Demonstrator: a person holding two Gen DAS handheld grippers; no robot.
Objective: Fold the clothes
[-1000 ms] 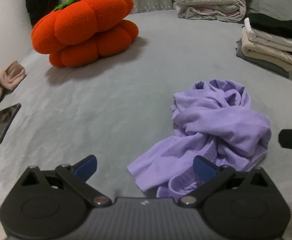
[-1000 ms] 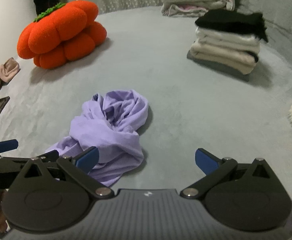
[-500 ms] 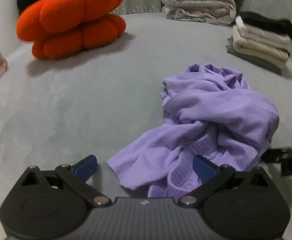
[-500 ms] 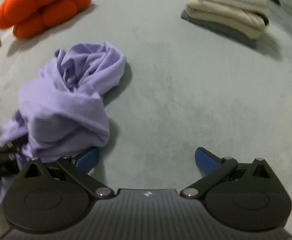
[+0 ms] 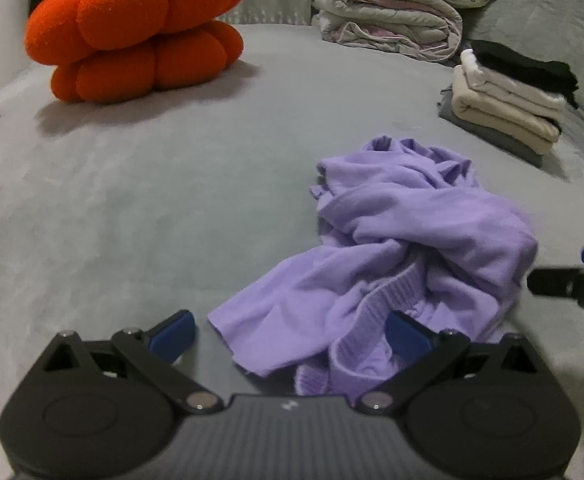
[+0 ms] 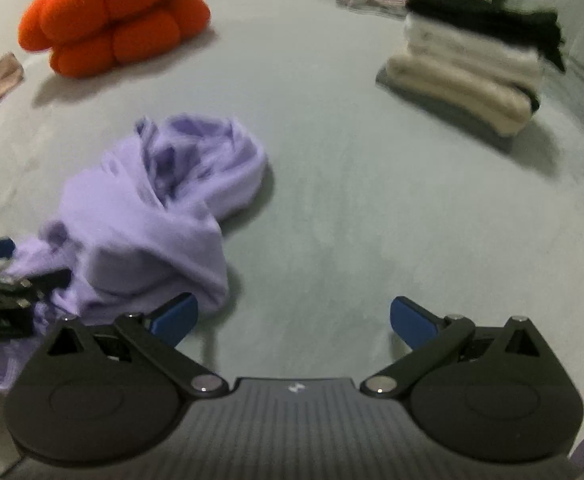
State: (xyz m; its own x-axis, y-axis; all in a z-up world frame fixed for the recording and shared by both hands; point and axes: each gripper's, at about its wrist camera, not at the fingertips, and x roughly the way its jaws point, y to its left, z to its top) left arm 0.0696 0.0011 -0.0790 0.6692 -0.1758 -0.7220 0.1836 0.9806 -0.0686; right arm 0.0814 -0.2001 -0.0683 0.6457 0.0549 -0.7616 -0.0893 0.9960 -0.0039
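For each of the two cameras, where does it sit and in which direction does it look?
Left wrist: sits on the left tongs, looking forward over the crumpled purple garment; its own open blue fingers show, with the right tongs at the right edge.
Right wrist: sits on the right tongs, looking forward over the grey bed; its open fingers show, with the left tongs at the left edge.
Shared: the garment, orange pumpkin cushion and folded clothes stack.

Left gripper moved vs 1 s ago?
Yes. The left gripper went forward toward the crumpled lilac garment; against the orange pumpkin-shaped plush cushion, the phone near it has left view.
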